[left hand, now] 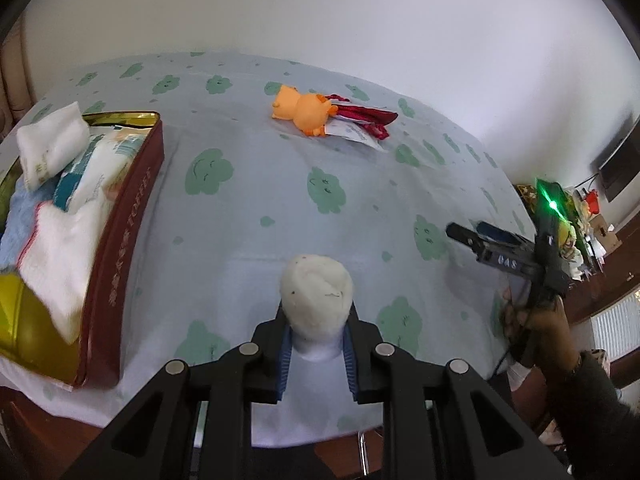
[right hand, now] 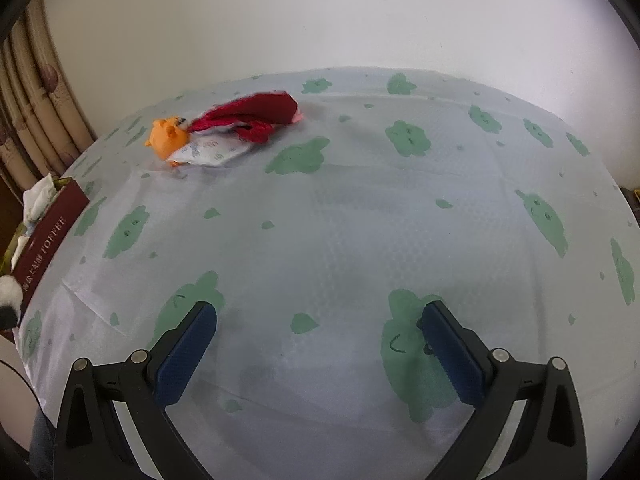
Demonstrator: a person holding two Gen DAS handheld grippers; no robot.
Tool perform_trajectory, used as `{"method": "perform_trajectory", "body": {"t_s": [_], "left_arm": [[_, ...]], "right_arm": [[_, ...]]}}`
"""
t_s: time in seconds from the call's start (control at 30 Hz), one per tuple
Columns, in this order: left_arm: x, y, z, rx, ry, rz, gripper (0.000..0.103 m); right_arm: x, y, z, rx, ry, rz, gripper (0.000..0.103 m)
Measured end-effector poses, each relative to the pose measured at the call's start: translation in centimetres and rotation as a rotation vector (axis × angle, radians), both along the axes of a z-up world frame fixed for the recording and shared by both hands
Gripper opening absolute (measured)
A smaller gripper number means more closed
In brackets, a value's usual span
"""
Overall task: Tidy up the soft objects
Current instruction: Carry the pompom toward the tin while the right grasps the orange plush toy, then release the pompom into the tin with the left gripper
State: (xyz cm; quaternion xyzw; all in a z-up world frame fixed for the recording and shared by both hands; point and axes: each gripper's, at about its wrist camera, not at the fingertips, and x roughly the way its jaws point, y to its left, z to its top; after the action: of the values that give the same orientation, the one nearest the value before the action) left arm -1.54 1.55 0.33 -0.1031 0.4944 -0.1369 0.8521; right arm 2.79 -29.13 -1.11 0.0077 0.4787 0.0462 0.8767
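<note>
A: Left gripper (left hand: 316,334) has the white ball (left hand: 316,294) pinched; right gripper (right hand: 320,354) hangs wide, empty.

B: I'd lift it clear over the tin (left hand: 132,224) wall, release above the cloths (left hand: 60,240).

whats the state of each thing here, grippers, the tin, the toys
left gripper: shut on the white plush ball, held above the cloth
right gripper: open, holding nothing
toffee tin: lid off, stuffed with folded soft cloths
orange plush toy: lying on its side on the tablecloth, loose
red cloth: crumpled, touching the orange toy
</note>
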Motion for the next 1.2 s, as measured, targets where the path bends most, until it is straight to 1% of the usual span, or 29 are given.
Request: {"method": "perform_trajectory", "body": {"t_s": [0.03,0.1,0.17,0.23,0.33,0.4,0.43,0.47,0.5,0.57,0.63,0.73,0.8,0.83,0.87,0.93,1.03,1.13,1.2], "left_arm": [[-0.5,0.2,0.2,0.008,-0.012,0.003,0.022],[-1.5,0.6,0.6,0.013,-0.028,-0.005,0.022],[-2.3,1.1,0.8,0.024,-0.042,0.000,0.022],[-3.0,1.6,0.8,0.024,-0.041,-0.001,0.023],[-3.7,2.8,0.8,0.003,-0.027,0.025,0.023],[-4.0,3.7,1.0,-0.006,-0.026,0.046,0.023],[-4.1,4.1,1.3,-0.009,-0.030,0.053,0.023],[-4.3,4.5,1.6,-0.014,-0.037,0.060,0.023],[-4.4,4.9,2.1,-0.018,-0.048,0.066,0.023],[-4.5,5.4,2.8,-0.017,-0.069,0.070,0.023],[-4.8,5.8,3.6,-0.008,-0.091,0.073,0.023],[-4.9,6.2,4.1,-0.008,-0.104,0.078,0.023],[-4.9,6.7,4.1,-0.013,-0.106,0.087,0.023],[-4.9,6.9,4.1,-0.016,-0.105,0.093,0.023],[-4.8,7.1,4.1,-0.018,-0.105,0.098,0.023],[-5.1,7.7,4.1,-0.026,-0.107,0.118,0.023],[-5.9,9.1,4.2,-0.037,-0.118,0.173,0.023],[-6.7,11.0,4.4,-0.031,-0.113,0.226,0.023],[-7.0,12.1,4.8,-0.010,-0.119,0.258,0.023]], "right_arm": [[0.5,0.8,0.7,0.015,-0.007,0.032,0.096],[1.8,3.0,2.1,-0.001,-0.021,0.106,0.096],[3.7,6.0,3.9,-0.031,-0.058,0.208,0.096],[6.0,9.1,5.2,-0.040,-0.075,0.316,0.096],[9.3,13.3,5.8,-0.084,-0.078,0.439,0.094],[11.7,16.1,5.2,-0.144,-0.059,0.506,0.091],[12.7,16.8,4.8,-0.158,-0.041,0.529,0.085],[13.8,17.8,4.2,-0.179,-0.020,0.554,0.075],[14.7,18.6,3.7,-0.203,0.000,0.574,0.072],[16.5,19.8,2.3,-0.235,0.051,0.606,0.070],[17.7,20.3,1.3,-0.266,0.071,0.612,0.070],[19.4,20.8,-0.4,-0.295,0.145,0.624,0.069],[19.9,21.2,-1.5,-0.311,0.195,0.631,0.053],[20.1,21.4,-1.8,-0.338,0.200,0.627,0.040],[20.2,21.5,-1.9,-0.347,0.203,0.624,0.039],[20.1,21.3,-1.2,-0.309,0.203,0.600,0.036],[18.2,21.0,1.3,-0.216,0.134,0.559,0.036],[13.6,20.2,4.6,-0.048,0.043,0.538,0.036],[10.3,19.7,5.6,0.017,0.004,0.519,0.036]]}}
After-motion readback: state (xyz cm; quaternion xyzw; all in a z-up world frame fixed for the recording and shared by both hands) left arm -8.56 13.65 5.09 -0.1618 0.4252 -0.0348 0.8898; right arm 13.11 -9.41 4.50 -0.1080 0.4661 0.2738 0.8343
